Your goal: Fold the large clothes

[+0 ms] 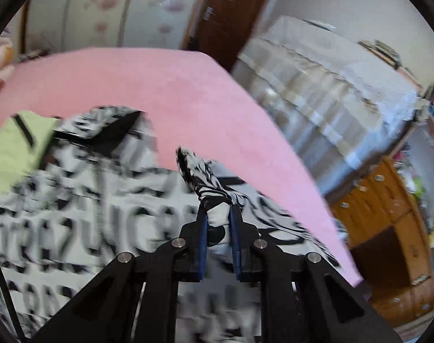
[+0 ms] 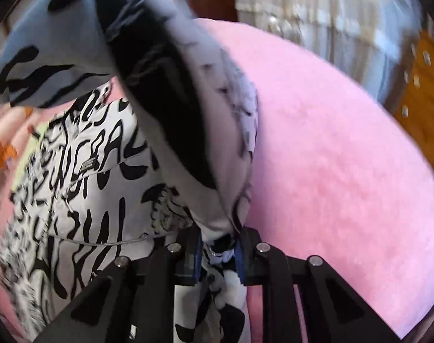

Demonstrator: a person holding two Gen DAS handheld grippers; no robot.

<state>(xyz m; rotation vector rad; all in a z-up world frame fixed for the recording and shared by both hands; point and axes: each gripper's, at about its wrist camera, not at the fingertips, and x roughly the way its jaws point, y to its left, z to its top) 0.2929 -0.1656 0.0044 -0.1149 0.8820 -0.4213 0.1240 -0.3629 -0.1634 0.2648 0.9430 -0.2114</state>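
Left tool (image 1: 218,214): narrow, its blue pads (image 1: 203,243) pinching a bunched fold of the black-and-white printed garment (image 1: 74,228). The pinched bit sticks out past the tips as a twisted point; rest of the garment spreads out below and to the left of the tool, flat on the pink bed cover (image 1: 188,91). Print is big black lettering on white (blurred in this view, can't read it). A yellow-green patch (image 1: 14,148) w/ a black stripe lies at the garment's far-left end.

Right tool (image 2: 219,243): also narrow, clamped on another fold of the same garment (image 2: 82,188). From its tips the cloth rises in a thick band up and to the left, lifted clear of the cover and hanging over the spread-out part. Flat body of the garment sits left of this tool; bare pink cover (image 2: 345,157) to its right.

Beyond the bed, ahead-right of the left tool: a lace-draped piece of furniture (image 1: 331,80), a wooden dresser (image 1: 388,228) w/ small knobs, and a brown door (image 1: 225,14). Floral wallpaper (image 1: 102,5) behind.
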